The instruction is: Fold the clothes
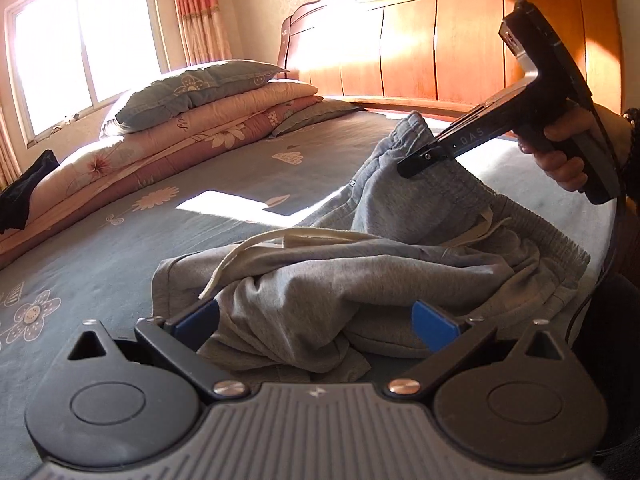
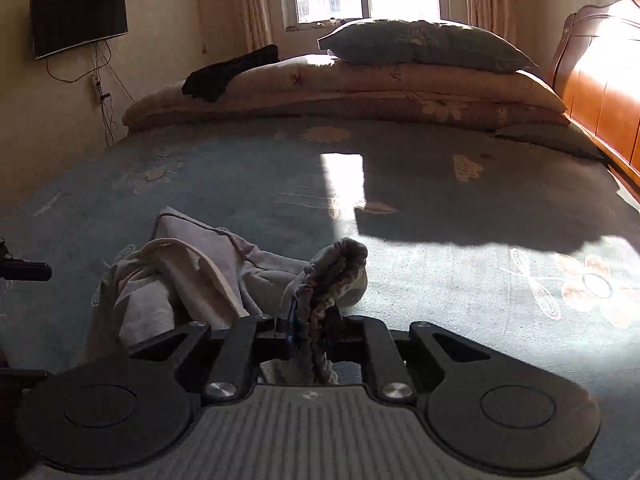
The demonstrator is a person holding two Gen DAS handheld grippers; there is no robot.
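Observation:
Grey sweat trousers (image 1: pixel 304 292) with a cream drawstring (image 1: pixel 256 248) lie crumpled on the blue flowered bed sheet (image 1: pixel 120 248). My left gripper (image 1: pixel 316 320) stands open just over the heap, its blue pads (image 1: pixel 434 324) wide apart with bunched cloth lying loosely between them. My right gripper (image 1: pixel 416 162) is shut on the elastic waistband (image 1: pixel 404 136) and holds that edge lifted above the bed. The right wrist view shows the right gripper (image 2: pixel 314 328) with the gathered waistband (image 2: pixel 340 268) pinched between its jaws, and the rest of the trousers (image 2: pixel 256 276) hanging to the left.
Folded quilts topped by a pillow (image 1: pixel 192 92) are stacked along the far side of the bed. A black garment (image 1: pixel 20 192) lies on their end. The wooden headboard (image 1: pixel 420 48) stands at the right, and a wall television (image 2: pixel 78 20) hangs beyond the bed. A hand (image 1: pixel 560 160) grips the right tool.

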